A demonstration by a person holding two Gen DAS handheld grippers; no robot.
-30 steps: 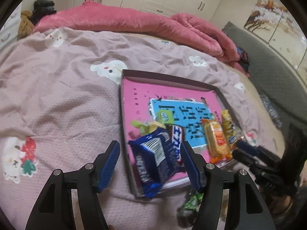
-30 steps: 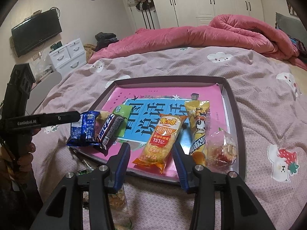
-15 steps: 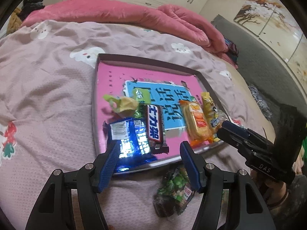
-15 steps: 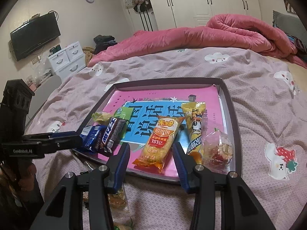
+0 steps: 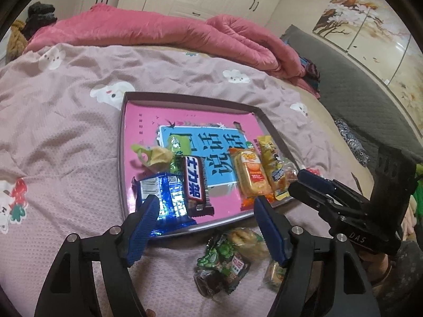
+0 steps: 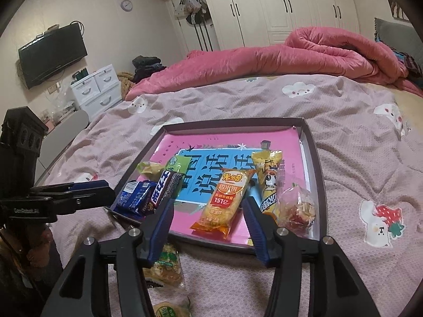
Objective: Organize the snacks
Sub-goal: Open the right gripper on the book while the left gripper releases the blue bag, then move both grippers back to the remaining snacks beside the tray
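A pink-lined tray [image 5: 124, 142] [image 6: 316, 163] lies on the bed. In it are a blue packet [image 5: 165, 198] [image 6: 136, 196], a dark chocolate bar [image 5: 195, 182] [image 6: 166, 187], an orange cracker pack [image 5: 251, 174] [image 6: 227, 200], a yellow pack [image 6: 269, 182] and a clear candy bag [image 6: 297, 206]. My left gripper [image 5: 206, 227] is open and empty, just before the tray's near edge. My right gripper [image 6: 208, 224] is open and empty, in front of the orange pack. A green snack bag [image 5: 224, 261] and other packets [image 6: 165, 264] lie loose on the bedspread.
A rumpled pink duvet [image 6: 290, 55] lies across the far side of the bed. A grey sofa [image 5: 351, 84] stands to the right, white drawers [image 6: 97, 89] and a wall television [image 6: 50, 52] to the left.
The blue packet, held up by my left gripper a second ago, now lies in the tray's near left corner. My left gripper has pulled back to the near edge. My right gripper has barely moved.
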